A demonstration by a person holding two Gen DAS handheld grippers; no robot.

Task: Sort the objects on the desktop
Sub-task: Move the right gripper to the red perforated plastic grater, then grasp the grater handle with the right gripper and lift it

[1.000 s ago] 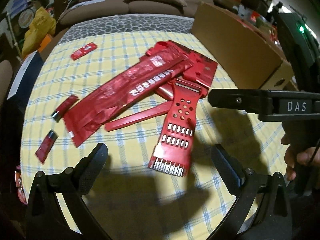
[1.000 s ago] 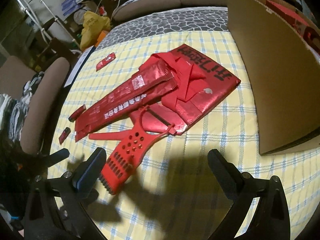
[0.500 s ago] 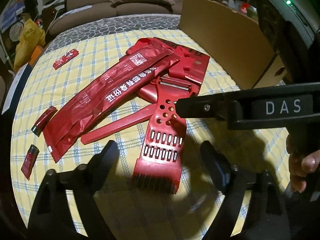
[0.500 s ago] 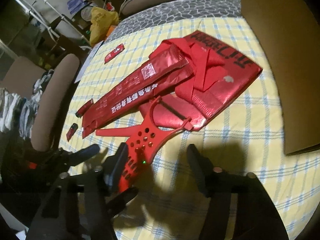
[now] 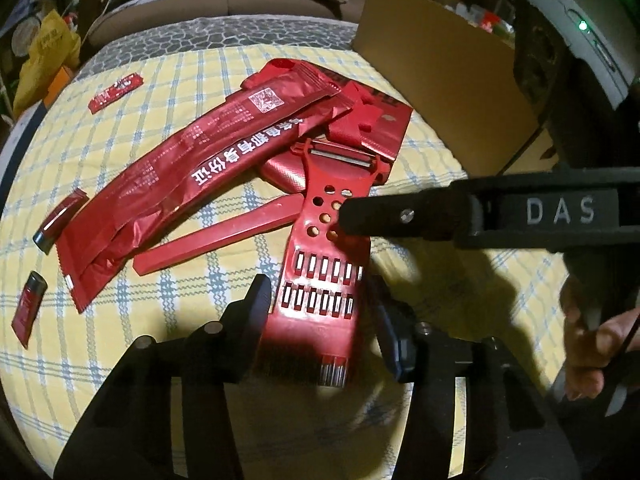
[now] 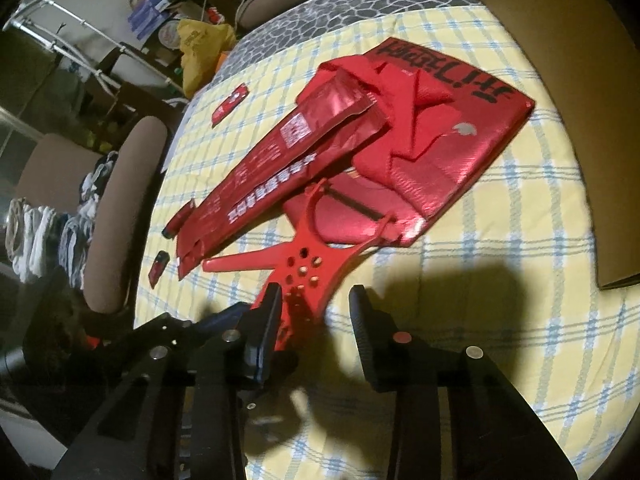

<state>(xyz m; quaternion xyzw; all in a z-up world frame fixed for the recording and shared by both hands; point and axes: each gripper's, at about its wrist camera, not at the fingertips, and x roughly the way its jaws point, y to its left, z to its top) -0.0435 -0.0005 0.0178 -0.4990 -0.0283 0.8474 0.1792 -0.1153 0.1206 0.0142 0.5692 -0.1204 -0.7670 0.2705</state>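
The red peeler-grater (image 5: 320,280) lies on the checked worktop (image 5: 168,92), long axis pointing away from the left tool (image 5: 320,312) — fingers half-closed astride its near end, grip uncertain. The right tool (image 6: 316,320) hovers half-open beside its perforated neck — holding nothing.

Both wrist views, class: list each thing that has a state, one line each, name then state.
Red grater: lying flat on the cloth, handle end between the left claw's fingers.
Left claw: closed on the grater.
Right claw: open, over the grater's holed middle.
Long red packet: lying flat, resting across the red bag.
Red bag: flat, crumpled.
Cardboard box: standing at the table's edge.
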